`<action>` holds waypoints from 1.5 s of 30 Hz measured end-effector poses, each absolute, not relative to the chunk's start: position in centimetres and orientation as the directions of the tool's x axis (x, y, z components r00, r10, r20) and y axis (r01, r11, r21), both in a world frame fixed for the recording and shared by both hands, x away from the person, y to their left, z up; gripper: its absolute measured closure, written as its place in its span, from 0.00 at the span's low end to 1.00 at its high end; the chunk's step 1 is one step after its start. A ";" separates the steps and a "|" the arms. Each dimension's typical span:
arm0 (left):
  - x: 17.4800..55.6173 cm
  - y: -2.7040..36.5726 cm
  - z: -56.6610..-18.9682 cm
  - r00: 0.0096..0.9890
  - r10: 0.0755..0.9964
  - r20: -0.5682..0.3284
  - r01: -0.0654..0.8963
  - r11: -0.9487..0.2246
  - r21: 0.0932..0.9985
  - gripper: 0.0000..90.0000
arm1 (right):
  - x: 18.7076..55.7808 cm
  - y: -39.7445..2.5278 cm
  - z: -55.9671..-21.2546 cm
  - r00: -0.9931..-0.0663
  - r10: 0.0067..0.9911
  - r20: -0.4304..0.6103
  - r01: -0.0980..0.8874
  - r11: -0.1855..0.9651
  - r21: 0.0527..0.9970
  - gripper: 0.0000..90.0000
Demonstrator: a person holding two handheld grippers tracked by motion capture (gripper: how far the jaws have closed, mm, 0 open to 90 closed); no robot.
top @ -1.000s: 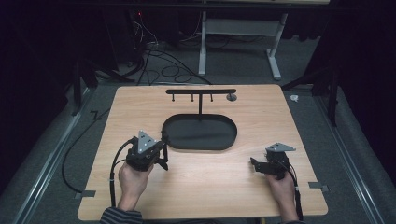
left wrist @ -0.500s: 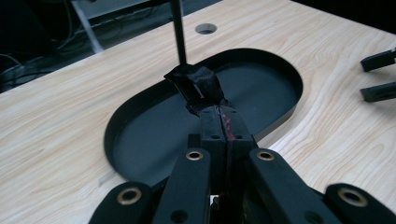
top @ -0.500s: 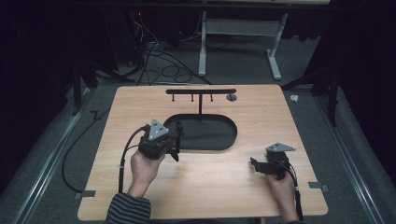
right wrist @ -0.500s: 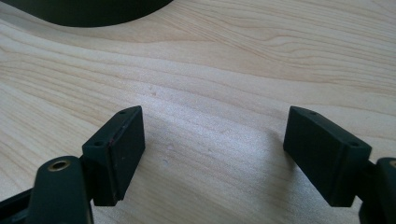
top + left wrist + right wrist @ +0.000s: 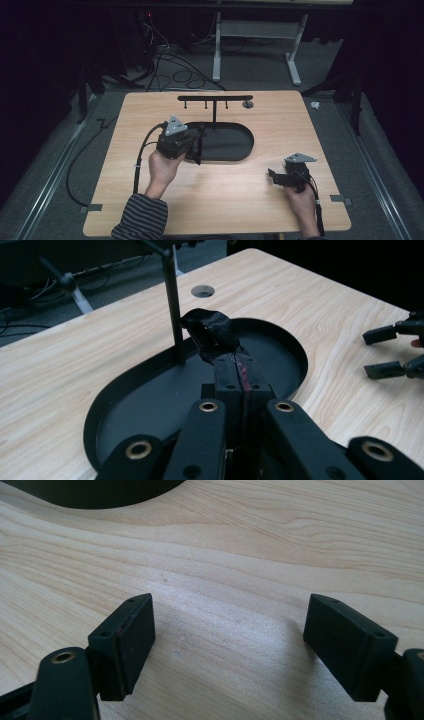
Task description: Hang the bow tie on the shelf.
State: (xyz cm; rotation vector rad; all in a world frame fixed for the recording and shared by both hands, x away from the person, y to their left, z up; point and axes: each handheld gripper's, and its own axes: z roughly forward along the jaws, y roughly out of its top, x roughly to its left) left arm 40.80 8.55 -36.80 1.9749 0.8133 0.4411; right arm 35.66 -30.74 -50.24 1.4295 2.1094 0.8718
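A black oval tray [image 5: 232,145] lies mid-table, and a thin post carrying a hook bar [image 5: 215,98] rises from its far edge. My left gripper [image 5: 198,145] hangs over the tray's left end, shut on a small black crumpled piece [image 5: 210,330] that sticks out past the fingertips, close to the post [image 5: 172,305]. I cannot tell what the piece is. In the left gripper view the jaws [image 5: 239,367] are pressed together. My right gripper [image 5: 273,176] rests low at the front right of the table, open [image 5: 227,635] over bare wood with nothing between its fingers.
The wooden table [image 5: 300,130] has a round hole [image 5: 247,104] near the bar's right end. The right gripper [image 5: 387,352] also appears at the right of the left gripper view. Cables and a desk frame [image 5: 255,45] lie on the dark floor beyond.
My left gripper has moved right and away from the person, from the table's front left to over the tray's left end. The right gripper has stayed put.
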 end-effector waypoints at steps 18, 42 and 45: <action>42.8 7.0 -35.1 0.724 0.690 0.013 0.319 -0.351 0.880 0.99 | 35.7 -30.8 -50.2 -0.367 0.930 -0.014 0.649 0.267 0.713 0.24; 46.3 5.5 -34.5 0.677 0.734 0.050 0.307 -0.344 0.887 0.99 | 35.7 -30.8 -50.2 -0.367 0.930 -0.014 0.649 0.266 0.713 0.24; 46.5 5.4 -34.6 0.669 0.740 0.063 0.305 -0.352 0.885 0.99 | 35.7 -30.8 -50.2 -0.366 0.931 -0.014 0.649 0.266 0.713 0.24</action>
